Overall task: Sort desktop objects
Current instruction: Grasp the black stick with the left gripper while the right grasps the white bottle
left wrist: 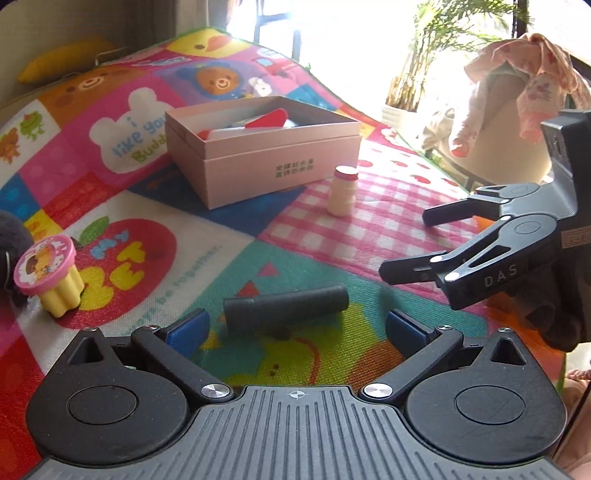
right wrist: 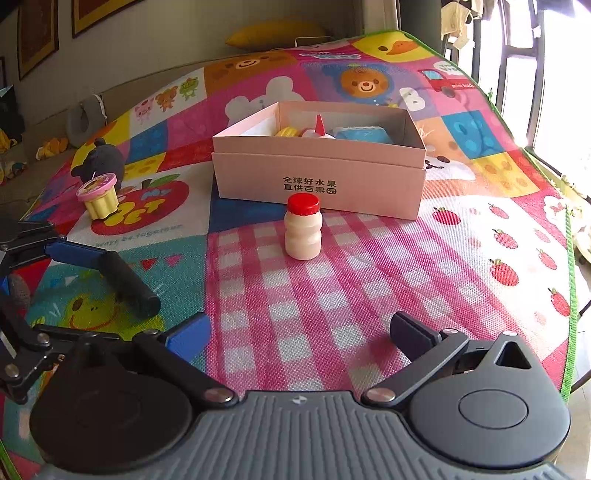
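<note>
A pink cardboard box (left wrist: 258, 168) (right wrist: 317, 184) stands open on the colourful play mat, with several toys inside. A small cream bottle with a red cap (left wrist: 342, 192) (right wrist: 303, 229) stands upright in front of it. A black cylinder (left wrist: 286, 306) (right wrist: 129, 282) lies on the mat just ahead of my left gripper (left wrist: 295, 328), which is open and empty. My right gripper (right wrist: 299, 336) is open and empty, well short of the bottle; it also shows in the left wrist view (left wrist: 402, 243). A pink-lidded yellow cup (left wrist: 50, 275) (right wrist: 99, 195) stands to the left.
A dark plush toy (right wrist: 101, 158) sits behind the cup. The mat's right edge (right wrist: 569, 258) drops off beside a window. A potted plant (left wrist: 413, 74) and a chair draped with clothes (left wrist: 517, 92) stand beyond the mat. A yellow cushion (right wrist: 273, 33) lies at the far end.
</note>
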